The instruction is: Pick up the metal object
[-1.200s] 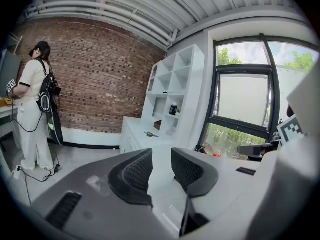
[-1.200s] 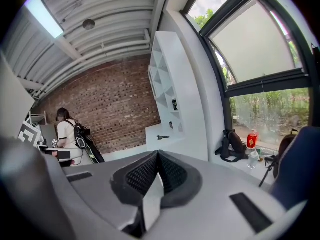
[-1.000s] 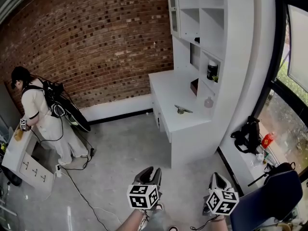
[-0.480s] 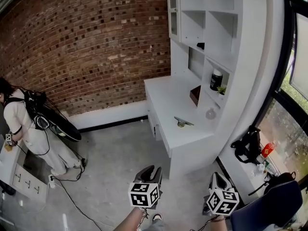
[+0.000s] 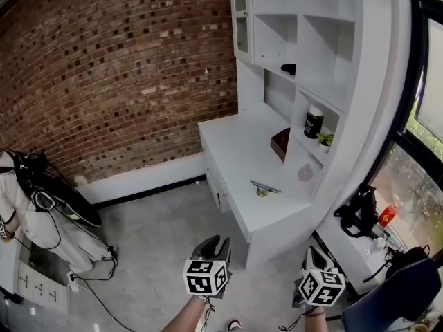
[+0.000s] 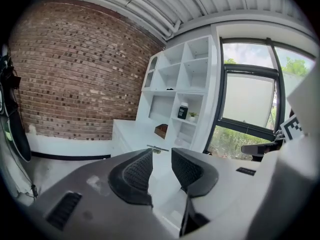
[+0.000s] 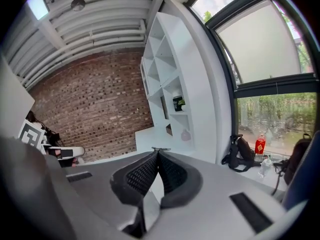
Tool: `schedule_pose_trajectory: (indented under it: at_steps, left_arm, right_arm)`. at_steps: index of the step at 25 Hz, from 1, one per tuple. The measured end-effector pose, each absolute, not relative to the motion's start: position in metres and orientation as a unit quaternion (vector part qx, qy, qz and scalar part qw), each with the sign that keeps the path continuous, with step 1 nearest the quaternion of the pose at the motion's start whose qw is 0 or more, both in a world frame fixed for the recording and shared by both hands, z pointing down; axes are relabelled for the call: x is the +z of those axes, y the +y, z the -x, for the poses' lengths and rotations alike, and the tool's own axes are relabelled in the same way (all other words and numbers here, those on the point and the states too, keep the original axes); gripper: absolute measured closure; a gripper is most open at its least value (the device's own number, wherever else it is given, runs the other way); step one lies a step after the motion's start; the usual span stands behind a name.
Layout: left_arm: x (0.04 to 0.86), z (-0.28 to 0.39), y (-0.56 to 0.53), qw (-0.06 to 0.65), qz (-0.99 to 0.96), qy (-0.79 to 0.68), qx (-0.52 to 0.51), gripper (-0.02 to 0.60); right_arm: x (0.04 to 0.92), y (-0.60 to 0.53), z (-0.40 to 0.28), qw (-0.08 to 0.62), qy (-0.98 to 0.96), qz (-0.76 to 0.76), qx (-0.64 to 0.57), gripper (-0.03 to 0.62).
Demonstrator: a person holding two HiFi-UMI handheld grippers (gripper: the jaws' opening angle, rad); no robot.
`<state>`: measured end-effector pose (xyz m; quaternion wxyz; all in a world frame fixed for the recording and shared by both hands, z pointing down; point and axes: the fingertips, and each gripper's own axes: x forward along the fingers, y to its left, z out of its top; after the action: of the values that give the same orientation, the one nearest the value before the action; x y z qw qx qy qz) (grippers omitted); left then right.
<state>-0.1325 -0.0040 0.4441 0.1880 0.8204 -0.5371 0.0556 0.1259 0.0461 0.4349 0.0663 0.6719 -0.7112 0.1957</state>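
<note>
The metal object (image 5: 265,187) is lying on the counter (image 5: 232,144), long axis nine-to-three, at 1 o'clock from the released left tongs (image 5: 213,246), 11 o'clock from the clenched, empty right tongs (image 5: 313,256).

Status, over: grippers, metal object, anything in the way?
Left gripper open, empty; right gripper shut, empty. Metal object untouched on white desk. Both well short; only floor between.

one metal object (image 5: 265,187), one jar (image 5: 313,122), one box (image 5: 280,144)
</note>
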Motion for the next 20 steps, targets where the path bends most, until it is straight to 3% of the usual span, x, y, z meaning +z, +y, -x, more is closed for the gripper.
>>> schedule_pose_trajectory:
  at_steps: [20]
  left_arm:
    - [0.481,0.145,-0.064,0.214,-0.819,-0.528,0.069,0.477]
  right_arm:
    - [0.467,-0.011,-0.115,0.112,-0.701,-0.670,0.218,0.594]
